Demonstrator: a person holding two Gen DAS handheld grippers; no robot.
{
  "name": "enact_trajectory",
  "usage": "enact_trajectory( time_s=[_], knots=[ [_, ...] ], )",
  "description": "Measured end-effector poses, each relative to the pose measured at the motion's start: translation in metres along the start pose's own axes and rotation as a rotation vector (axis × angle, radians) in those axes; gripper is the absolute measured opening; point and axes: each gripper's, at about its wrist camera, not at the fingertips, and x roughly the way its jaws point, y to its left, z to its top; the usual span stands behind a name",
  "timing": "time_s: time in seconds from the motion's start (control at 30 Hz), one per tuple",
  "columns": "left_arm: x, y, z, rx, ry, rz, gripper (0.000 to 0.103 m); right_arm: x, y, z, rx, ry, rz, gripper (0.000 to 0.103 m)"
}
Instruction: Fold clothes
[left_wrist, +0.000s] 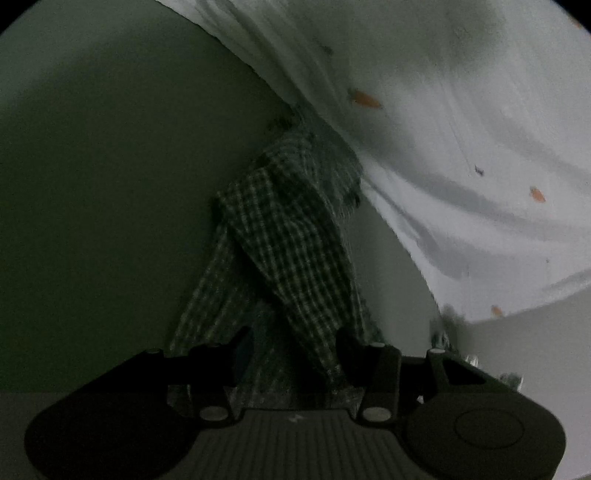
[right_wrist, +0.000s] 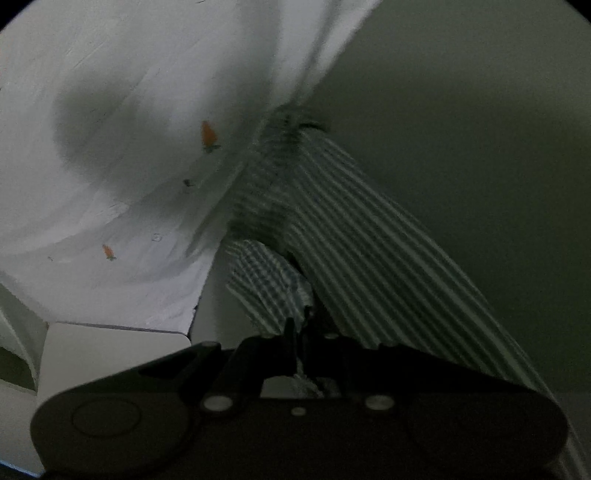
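Observation:
A dark green and white checked garment (left_wrist: 288, 229) hangs bunched and stretched in the air. In the left wrist view it runs from between the black fingers of my left gripper (left_wrist: 293, 343) up to the edge of a white sheet. The jaws stand partly apart, the gap filled with gathered cloth they are shut on. In the right wrist view the same garment (right_wrist: 351, 240) shows blurred as stripes and fans out from my right gripper (right_wrist: 303, 332). Its fingers are pressed together, shut on a thin pinch of the fabric.
A white sheet (left_wrist: 461, 129) printed with small orange carrots lies rumpled behind the garment, filling the left half of the right wrist view as the white sheet (right_wrist: 129, 92). A pale flat ledge (right_wrist: 92, 350) sits below it. A dim grey-green surface (left_wrist: 110, 166) fills the other side.

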Motion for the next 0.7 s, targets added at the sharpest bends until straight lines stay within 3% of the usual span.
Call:
enact_trajectory(
  time_s=[0.33, 0.7],
  knots=[
    [-0.014, -0.004, -0.050, 0.054, 0.076, 0.040, 0.051, -0.056, -0.050, -0.060, 0.111, -0.018, -0.042, 0.002],
    [-0.029, 0.016, -0.074, 0.101, 0.102, 0.106, 0.054, -0.096, -0.080, -0.098, 0.155, -0.038, -0.110, 0.002]
  ],
)
